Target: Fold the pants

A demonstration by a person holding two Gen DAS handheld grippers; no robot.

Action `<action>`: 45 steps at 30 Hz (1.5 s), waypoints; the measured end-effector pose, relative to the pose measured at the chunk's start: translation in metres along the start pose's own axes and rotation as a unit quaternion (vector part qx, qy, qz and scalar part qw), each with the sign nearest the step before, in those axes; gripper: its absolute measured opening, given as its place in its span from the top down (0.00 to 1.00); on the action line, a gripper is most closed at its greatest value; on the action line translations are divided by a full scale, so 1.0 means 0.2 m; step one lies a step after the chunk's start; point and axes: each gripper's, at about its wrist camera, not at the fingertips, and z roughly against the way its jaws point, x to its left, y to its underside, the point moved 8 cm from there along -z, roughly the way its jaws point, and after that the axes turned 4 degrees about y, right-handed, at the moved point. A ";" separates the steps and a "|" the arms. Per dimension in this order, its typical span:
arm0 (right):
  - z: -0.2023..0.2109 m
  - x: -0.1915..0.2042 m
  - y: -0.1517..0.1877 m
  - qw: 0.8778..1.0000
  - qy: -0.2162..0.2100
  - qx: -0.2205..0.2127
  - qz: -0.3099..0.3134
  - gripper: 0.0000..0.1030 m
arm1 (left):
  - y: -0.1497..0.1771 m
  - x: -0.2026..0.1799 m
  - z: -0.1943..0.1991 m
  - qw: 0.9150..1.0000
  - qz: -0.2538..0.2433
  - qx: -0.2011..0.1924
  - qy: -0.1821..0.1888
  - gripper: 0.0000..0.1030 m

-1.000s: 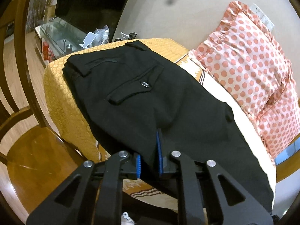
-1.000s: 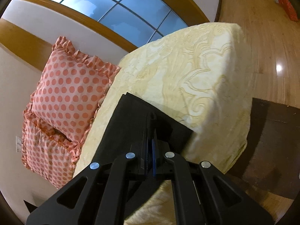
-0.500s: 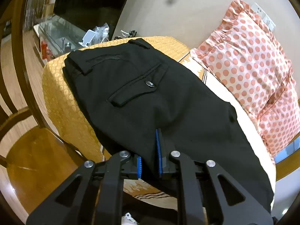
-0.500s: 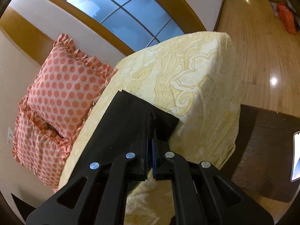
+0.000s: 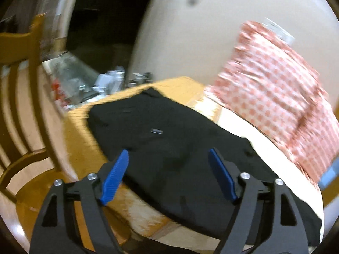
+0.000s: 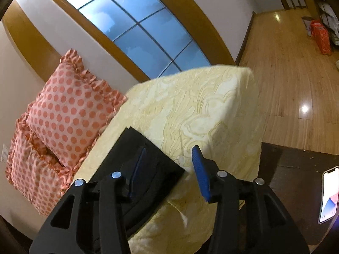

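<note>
Black plastic arms ending in blue ribbed pads framed both wrist views, and each gripper stood wide open with nothing held. From the left gripper point(image 5: 168, 169), which hovered over the near edge of the cushioned seat, the black pants point(image 5: 169, 148) lay flat between and beyond its spread fingers, a small button point(image 5: 156, 130) visible on the cloth; this view was blurred. Under the waist end lay an orange cover point(image 5: 78, 139), and a wooden chair point(image 5: 23, 105) stood to the left. From the right gripper point(image 6: 169, 160), the hem end of the pants point(image 6: 137, 148) lay squared on a pale yellow patterned cover point(image 6: 201, 110), its corner reaching partway between the open fingers. A phone point(image 6: 329, 194) rested on a dark surface at the right. Farther back, two pink polka-dot pillows point(image 6: 70, 114) leaned against the wall, with a wood-framed window point(image 6: 135, 23) behind and wooden flooring point(image 6: 286, 53) beyond.
</note>
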 end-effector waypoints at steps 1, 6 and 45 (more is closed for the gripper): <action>0.00 0.02 0.02 1.000 -0.003 -0.002 0.012 0.55 | 0.03 -0.08 -0.02 1.000 -0.018 0.008 0.015 0.22; 0.02 0.10 0.13 0.998 -0.032 0.012 0.047 0.59 | 0.21 -0.35 -0.14 0.993 -0.091 0.047 0.055 0.20; 0.44 1.78 1.80 0.784 -0.346 0.239 0.457 0.96 | 0.48 -0.45 -0.27 0.981 -0.164 0.064 0.087 0.02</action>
